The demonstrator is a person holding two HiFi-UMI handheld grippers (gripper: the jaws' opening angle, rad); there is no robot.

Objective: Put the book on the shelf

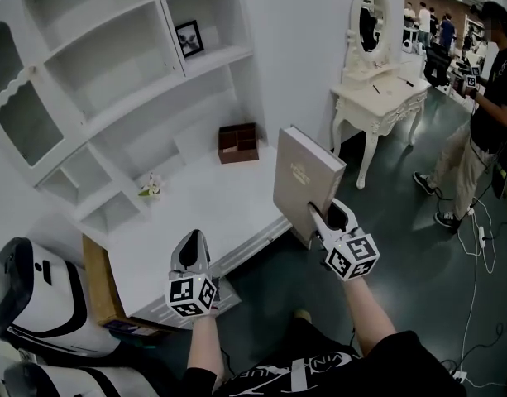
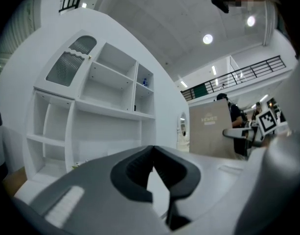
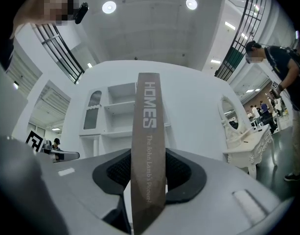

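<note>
Right gripper [image 1: 327,215] clamped on lower spine edge of book [image 1: 307,176]; jaws spread wide by book's thickness, pressed on both covers. Book held upright, spine toward holder, well apart from shelf unit [image 1: 104,81]; orientation judged suited to standing insertion. Left gripper [image 1: 193,240] held alongside, jaws apparently closed together, nothing gripped; probably kept free for steadying.

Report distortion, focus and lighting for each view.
Head view: evenly lit, sharp, mild wide-angle lean in the shelf unit. Left gripper view: strong fisheye with dark corners, close foreground soft. Right gripper view: same fisheye, ceiling lamps glare, the book has readable spine lettering.
</note>
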